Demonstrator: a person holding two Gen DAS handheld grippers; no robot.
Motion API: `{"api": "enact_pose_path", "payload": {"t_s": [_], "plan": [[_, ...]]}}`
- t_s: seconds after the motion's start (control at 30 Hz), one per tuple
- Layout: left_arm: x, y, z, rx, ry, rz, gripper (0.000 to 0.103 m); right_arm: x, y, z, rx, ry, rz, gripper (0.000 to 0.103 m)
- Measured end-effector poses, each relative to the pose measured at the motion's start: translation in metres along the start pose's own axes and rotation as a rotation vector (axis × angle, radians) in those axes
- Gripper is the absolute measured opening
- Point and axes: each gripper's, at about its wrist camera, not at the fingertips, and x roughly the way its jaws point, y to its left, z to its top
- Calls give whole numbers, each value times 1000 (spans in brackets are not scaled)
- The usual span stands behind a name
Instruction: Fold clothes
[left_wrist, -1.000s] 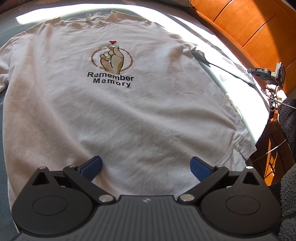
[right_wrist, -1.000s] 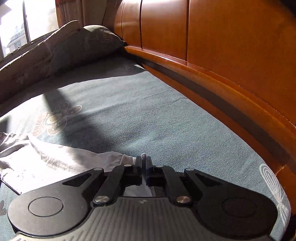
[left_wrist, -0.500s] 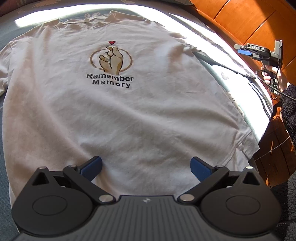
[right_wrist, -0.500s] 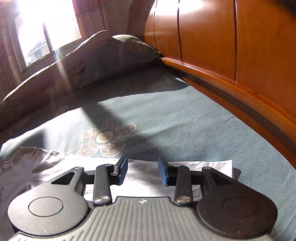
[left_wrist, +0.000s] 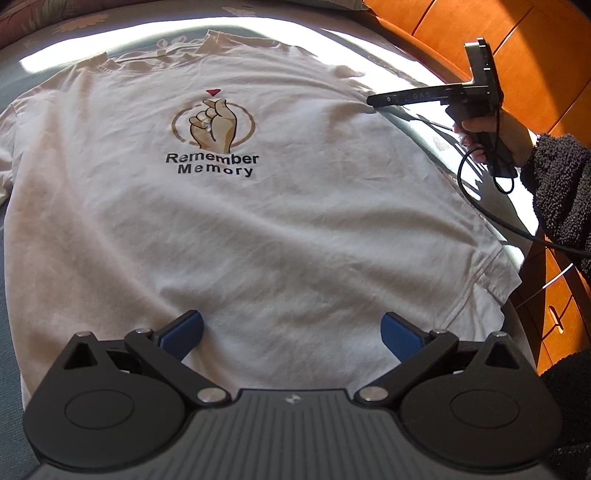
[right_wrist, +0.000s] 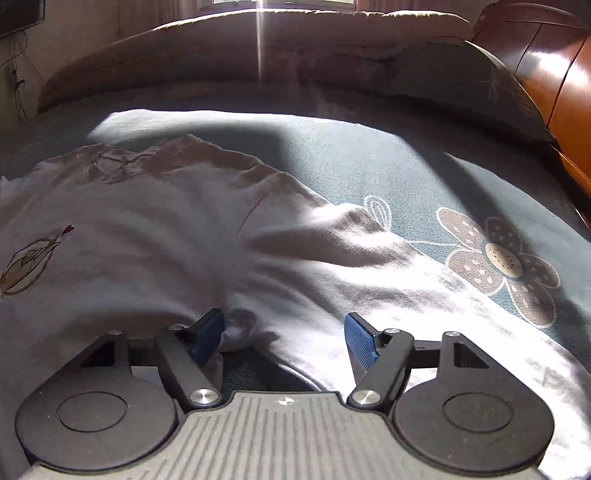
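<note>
A white T-shirt (left_wrist: 258, 229) with a finger-heart print and "Remember Memory" lies flat, face up, on a grey-blue bed. My left gripper (left_wrist: 291, 332) is open and empty above the shirt's bottom hem. My right gripper (right_wrist: 284, 332) is open over the shirt's right sleeve and armpit (right_wrist: 314, 258); it holds nothing. The right gripper also shows in the left wrist view (left_wrist: 376, 100), side on, held over the shirt's right shoulder.
A grey-blue floral bedsheet (right_wrist: 498, 258) covers the bed. A folded quilt and pillow (right_wrist: 424, 70) lie at the far side. A wooden headboard (left_wrist: 535, 55) runs along the right. A black cable (left_wrist: 480, 206) hangs from the right gripper.
My right gripper has opened from shut and swung left, from facing the headboard to over the shirt's right sleeve. My left gripper has stayed open over the hem.
</note>
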Motion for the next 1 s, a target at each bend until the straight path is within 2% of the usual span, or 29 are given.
{"api": "enact_pose_path", "payload": {"t_s": [0.07,0.13,0.27,0.33,0.4,0.53,0.6,0.67,0.83,1.0], "plan": [[-1,1,0,-7,-9,-7,102,-14,-6,-2,29,16,-32,81],[-2,2,0,-12,-13,-10,102,-29,1,2,13,-21,-30,81],[-2,3,0,-22,-17,-14,102,-40,52,23,-59,-104,145,82],[-2,3,-1,-21,-20,-13,102,-29,84,24,-104,-82,238,82],[-3,4,-3,-17,-28,-18,102,-13,109,19,-129,-31,287,82],[-6,8,-8,-21,-50,-28,102,-12,105,-11,-82,6,244,83],[-5,8,-10,-18,-64,-23,102,-27,93,-24,-13,43,207,97],[-4,7,-10,-12,-78,-14,102,-40,86,-39,42,76,173,103],[-9,-5,-6,9,-65,43,101,-64,100,-60,66,81,96,103],[-35,-17,-26,-5,-143,5,102,-101,127,-74,133,9,148,103]]}}
